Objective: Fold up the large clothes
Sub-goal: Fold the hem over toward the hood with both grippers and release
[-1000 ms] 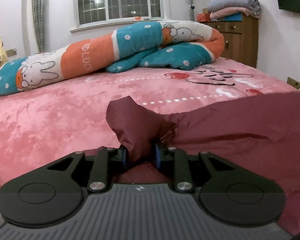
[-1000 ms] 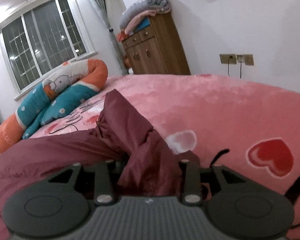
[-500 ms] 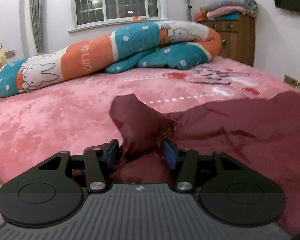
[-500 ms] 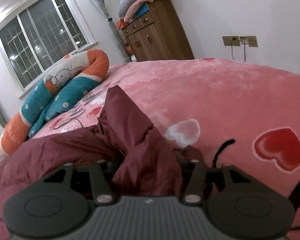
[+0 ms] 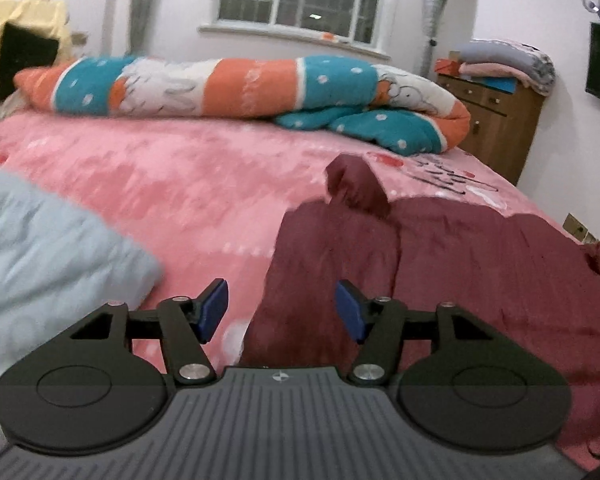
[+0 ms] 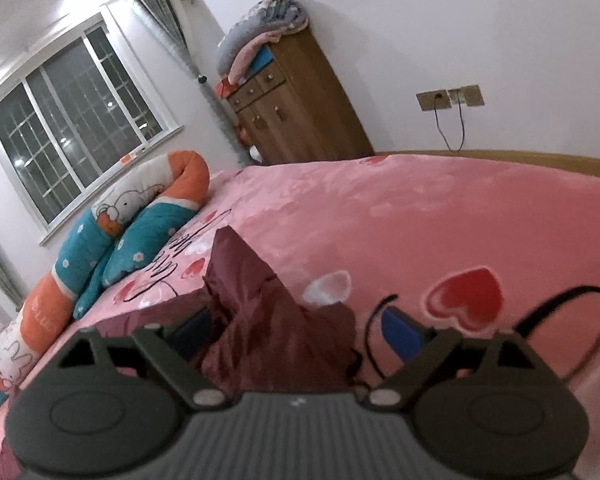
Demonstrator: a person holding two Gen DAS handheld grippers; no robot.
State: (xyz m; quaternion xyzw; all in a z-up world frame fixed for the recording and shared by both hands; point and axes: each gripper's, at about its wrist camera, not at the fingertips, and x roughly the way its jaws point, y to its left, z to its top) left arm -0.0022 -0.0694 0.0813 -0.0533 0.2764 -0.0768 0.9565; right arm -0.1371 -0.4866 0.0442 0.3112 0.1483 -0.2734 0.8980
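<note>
Maroon garment (image 5: pixel 440 264) lies spread on the pink bedspread (image 5: pixel 204 184) in your left wrist view; your left gripper (image 5: pixel 281 307) has just been opening and stands spread, its edge between the pads untouched. A pale blue cloth (image 5: pixel 48 252) lies left. In your right wrist view, your right gripper (image 6: pixel 300 330) has also just been opening; a bunched fold (image 6: pixel 268 320) sits between the jaws, ungripped.

Maroon garment (image 5: pixel 460 264), pink heart-print bedspread (image 6: pixel 440 224)
</note>
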